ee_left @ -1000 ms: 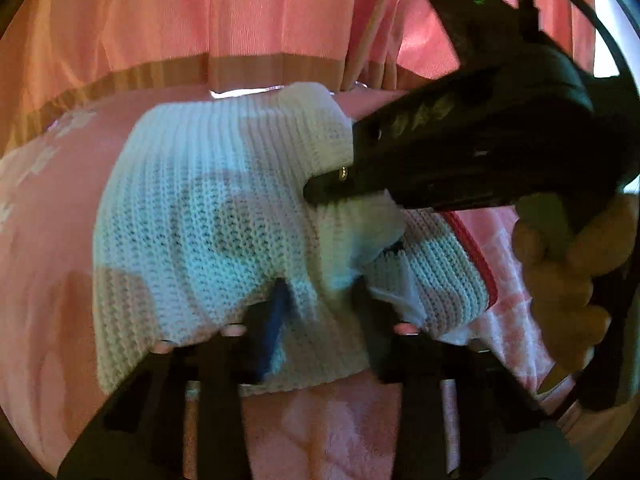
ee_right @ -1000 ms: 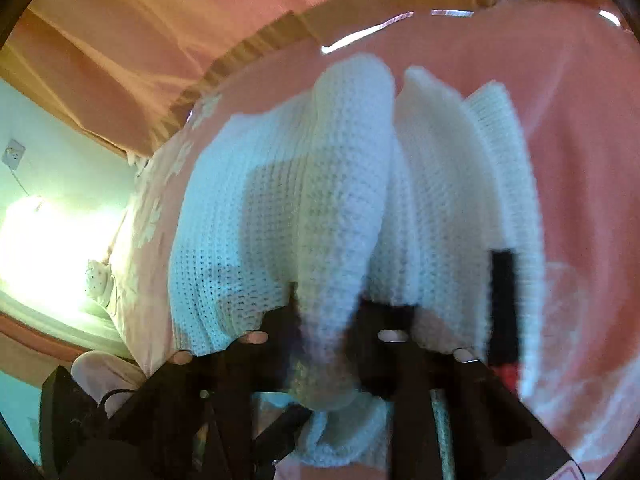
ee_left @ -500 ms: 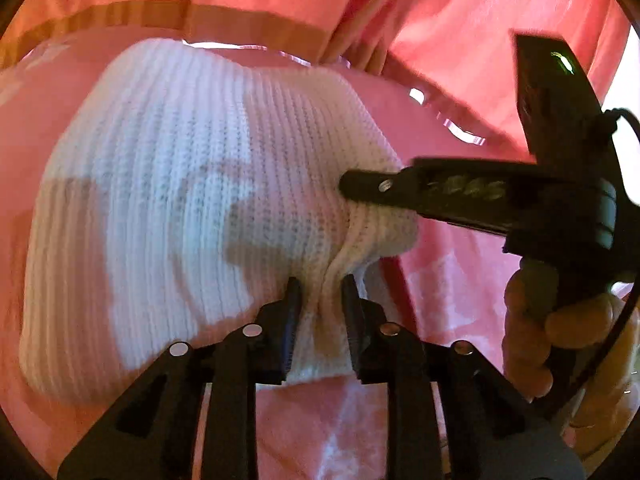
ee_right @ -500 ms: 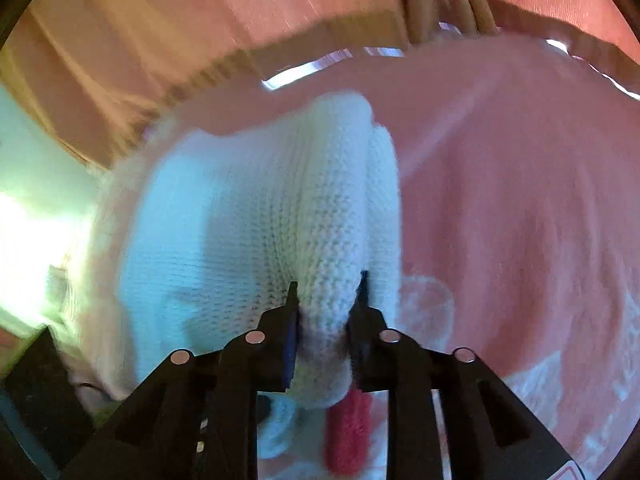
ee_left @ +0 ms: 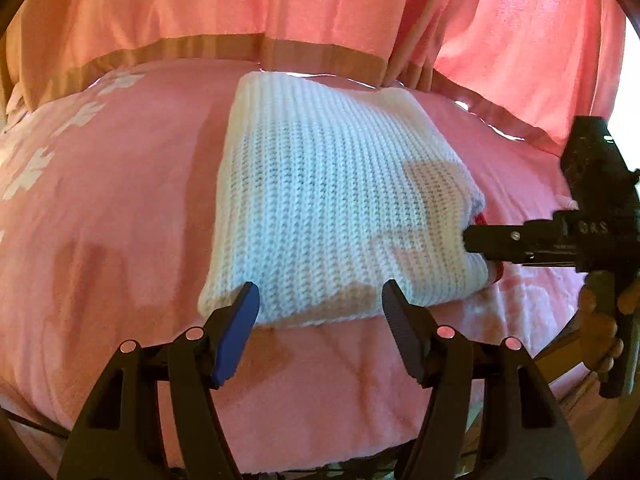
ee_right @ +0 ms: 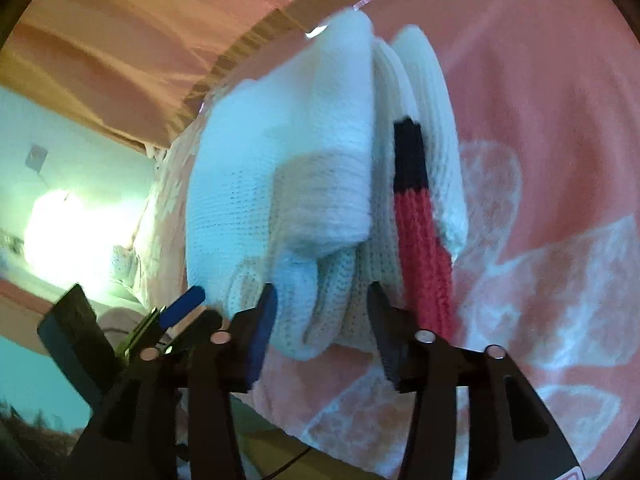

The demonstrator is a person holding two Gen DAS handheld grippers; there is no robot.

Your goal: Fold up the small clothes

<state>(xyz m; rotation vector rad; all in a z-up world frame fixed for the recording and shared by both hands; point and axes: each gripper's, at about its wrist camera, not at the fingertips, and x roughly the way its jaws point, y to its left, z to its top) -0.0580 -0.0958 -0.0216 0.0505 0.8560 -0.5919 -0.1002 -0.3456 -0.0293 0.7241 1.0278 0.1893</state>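
A white knitted sweater (ee_left: 336, 200) lies folded into a thick rectangle on the pink blanket (ee_left: 112, 216). My left gripper (ee_left: 320, 300) is open at the sweater's near edge and holds nothing. My right gripper (ee_right: 320, 300) is open at the sweater's (ee_right: 280, 184) stacked side, its jaws on either side of the loose white folds. A red and black knit band (ee_right: 420, 216) shows between the layers. In the left wrist view the right gripper (ee_left: 472, 240) points at the sweater's right edge.
Pink curtains with a tan band (ee_left: 240, 12) hang behind the bed. The blanket has white flower prints (ee_right: 540, 280). A pale wall (ee_right: 60, 152) lies beyond the bed. The blanket's front edge (ee_left: 304, 464) is close below my left gripper.
Both grippers held folds of the sweater half a second ago. Both have opened and let go, and the sweater now lies flat and folded. The left gripper has drawn back.
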